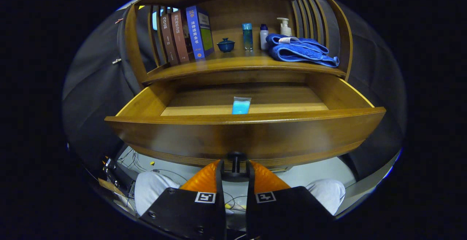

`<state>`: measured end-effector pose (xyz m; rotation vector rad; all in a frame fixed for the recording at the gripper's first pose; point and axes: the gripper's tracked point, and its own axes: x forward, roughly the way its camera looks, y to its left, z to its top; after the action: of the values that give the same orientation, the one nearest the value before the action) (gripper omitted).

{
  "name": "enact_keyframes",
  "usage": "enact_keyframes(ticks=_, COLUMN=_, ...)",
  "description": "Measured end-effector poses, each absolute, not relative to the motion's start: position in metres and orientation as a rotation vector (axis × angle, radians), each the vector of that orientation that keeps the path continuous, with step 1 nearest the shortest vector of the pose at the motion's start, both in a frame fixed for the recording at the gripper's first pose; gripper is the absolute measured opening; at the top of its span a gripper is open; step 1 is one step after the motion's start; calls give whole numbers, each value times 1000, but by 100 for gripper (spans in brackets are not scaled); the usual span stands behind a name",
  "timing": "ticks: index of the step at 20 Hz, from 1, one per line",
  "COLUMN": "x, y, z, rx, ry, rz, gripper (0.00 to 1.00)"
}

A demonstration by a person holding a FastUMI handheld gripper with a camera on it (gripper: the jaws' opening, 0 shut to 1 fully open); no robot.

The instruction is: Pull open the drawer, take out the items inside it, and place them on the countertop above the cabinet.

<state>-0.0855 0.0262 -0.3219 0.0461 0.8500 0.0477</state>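
Tool (235,167) sits low, right under the drawer (244,138) front, fingers nearly closed w/ just a narrow gap. Dark knob (235,157) of the drawer lies in that gap, w/ its stem running down between the fingertips; both fingers look pressed on the knob's sides, so tool has hold of it.

Drawer is pulled well out from the cabinet, interior open to view. Inside: one small blue pouch (241,105) w/ a clear top, standing about mid-width on the drawer floor, close behind the front panel and straight ahead of the fingers.

Above drawer, the table (233,63) carries, L to R: a few books (186,34) leaning upright, a small dark-blue lidded cup (226,45), a tall teal bottle (247,35), a small white bottle (263,36) w/ blue cap just beside it, a pump bottle (285,26) behind, and a folded blue towel (301,49) at the R end, partly over the edge. Slatted wood sides close the table L and R.

Below the drawer: grey floor w/ cables (138,159), and a person's knees (153,190) in pale trousers either side of the tool.
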Motion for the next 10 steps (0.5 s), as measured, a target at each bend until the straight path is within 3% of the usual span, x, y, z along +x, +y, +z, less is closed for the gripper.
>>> enact_keyframes(ticks=10, x=-105, y=25, z=-320, rx=69, ry=879, rz=24, gripper=25)
